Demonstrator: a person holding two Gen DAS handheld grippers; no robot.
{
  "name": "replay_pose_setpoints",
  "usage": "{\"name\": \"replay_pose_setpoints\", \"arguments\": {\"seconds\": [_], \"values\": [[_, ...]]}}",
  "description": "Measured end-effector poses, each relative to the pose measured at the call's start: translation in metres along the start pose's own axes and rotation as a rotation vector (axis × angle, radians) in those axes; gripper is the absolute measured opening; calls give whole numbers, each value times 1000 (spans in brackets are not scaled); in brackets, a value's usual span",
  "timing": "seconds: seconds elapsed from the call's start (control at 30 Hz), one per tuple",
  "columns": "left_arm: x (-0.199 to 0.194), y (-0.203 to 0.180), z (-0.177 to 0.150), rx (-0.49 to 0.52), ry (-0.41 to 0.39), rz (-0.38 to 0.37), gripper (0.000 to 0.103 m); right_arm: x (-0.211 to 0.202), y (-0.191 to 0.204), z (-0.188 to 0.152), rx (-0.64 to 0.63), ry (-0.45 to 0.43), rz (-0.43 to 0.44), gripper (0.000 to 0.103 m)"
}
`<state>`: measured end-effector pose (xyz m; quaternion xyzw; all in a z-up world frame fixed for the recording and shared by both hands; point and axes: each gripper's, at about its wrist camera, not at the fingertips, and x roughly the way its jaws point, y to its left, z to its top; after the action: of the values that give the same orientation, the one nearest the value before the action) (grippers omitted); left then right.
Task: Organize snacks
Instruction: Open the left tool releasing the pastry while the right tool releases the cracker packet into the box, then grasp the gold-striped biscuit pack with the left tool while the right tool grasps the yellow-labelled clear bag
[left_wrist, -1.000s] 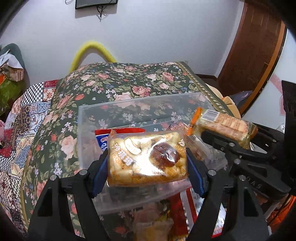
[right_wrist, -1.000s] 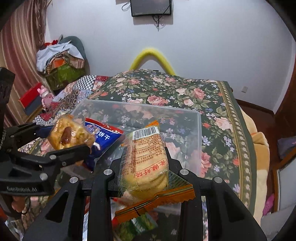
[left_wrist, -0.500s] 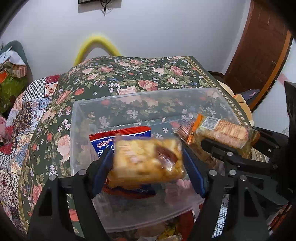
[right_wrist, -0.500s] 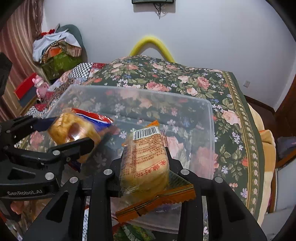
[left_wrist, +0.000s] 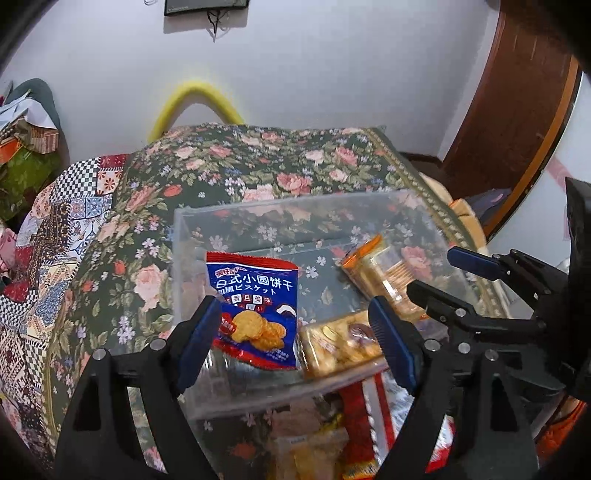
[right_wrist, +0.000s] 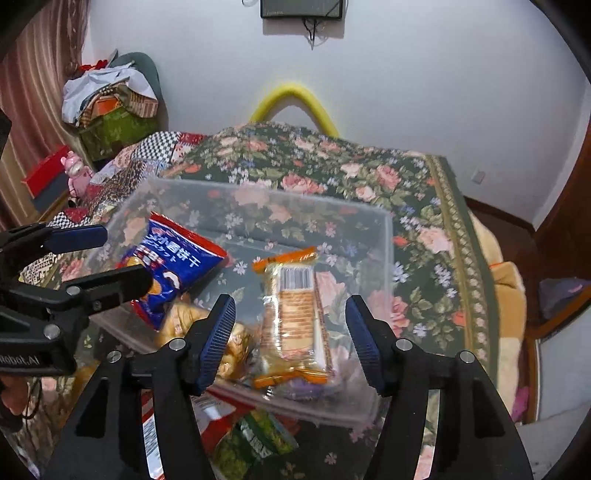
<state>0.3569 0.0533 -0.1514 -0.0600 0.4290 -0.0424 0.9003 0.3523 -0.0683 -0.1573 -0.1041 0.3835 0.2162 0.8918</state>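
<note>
A clear plastic bin (left_wrist: 236, 214) (right_wrist: 384, 236) sits on the floral cloth. Inside lie a blue biscuit bag (left_wrist: 255, 310) (right_wrist: 173, 266), a yellow nut-cake pack (left_wrist: 340, 347) (right_wrist: 184, 321) and an orange-edged cracker pack (left_wrist: 384, 273) (right_wrist: 291, 314). My left gripper (left_wrist: 295, 343) is open and empty above the bin's near edge, over the nut-cake pack. My right gripper (right_wrist: 290, 343) is open and empty above the cracker pack; it also shows at the right of the left wrist view (left_wrist: 443, 277).
More snack packs lie on the cloth in front of the bin: red and yellow ones (left_wrist: 354, 424) and a green one (right_wrist: 251, 443). A yellow hoop (left_wrist: 195, 99) stands at the table's far edge. A wooden door (left_wrist: 517, 110) is at the right.
Both grippers have opened. The nut-cake pack dropped from the left gripper and the cracker pack from the right gripper into the bin. Both grippers rose slightly.
</note>
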Motion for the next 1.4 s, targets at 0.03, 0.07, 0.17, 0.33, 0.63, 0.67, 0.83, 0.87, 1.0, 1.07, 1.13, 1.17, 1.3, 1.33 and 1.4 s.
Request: {"name": "replay_pose_setpoints", "arguments": {"seconds": [0.03, 0.07, 0.17, 0.33, 0.63, 0.67, 0.83, 0.87, 1.0, 1.07, 1.13, 1.17, 1.3, 1.33, 1.4], "values": [[-9, 0, 0, -3, -11, -6, 82, -8, 0, 0, 4, -13, -1, 59], [-16, -1, -1, -3, -19, -8, 82, -15, 1, 0, 5, -24, 1, 60], [-42, -3, -4, 10, -53, -7, 83, -37, 4, -1, 1, -58, -3, 61], [-87, -7, -18, 26, -102, -1, 87, -78, 12, -9, -12, -127, -19, 65], [-122, -7, -58, 42, -105, 21, 90, -122, 17, -43, 8, -182, -28, 70], [-122, -7, -63, 46, -99, 23, 90, -124, 17, -47, 12, -179, -27, 70], [-116, -3, -92, 63, -58, 39, 90, -120, 12, -74, 41, -133, -38, 70], [-115, -3, -97, 66, -51, 45, 90, -116, 10, -81, 50, -115, -34, 70], [-102, 2, -121, 61, -5, 44, 90, -108, 6, -104, 74, -58, -29, 70], [-95, 3, -132, 55, 17, 39, 90, -104, 4, -114, 82, -30, -22, 71], [-85, 5, -142, 43, 46, 33, 90, -97, 3, -126, 94, 2, -21, 75], [-81, 5, -147, 39, 56, 33, 90, -95, 3, -130, 100, 10, -21, 78], [-65, 6, -162, 16, 80, 25, 90, -87, 5, -148, 117, 47, 8, 79], [-61, 6, -165, 9, 86, 21, 89, -85, 6, -152, 117, 53, 8, 80], [-55, 5, -169, -1, 94, 22, 88, -81, 10, -157, 109, 63, -3, 83]]}}
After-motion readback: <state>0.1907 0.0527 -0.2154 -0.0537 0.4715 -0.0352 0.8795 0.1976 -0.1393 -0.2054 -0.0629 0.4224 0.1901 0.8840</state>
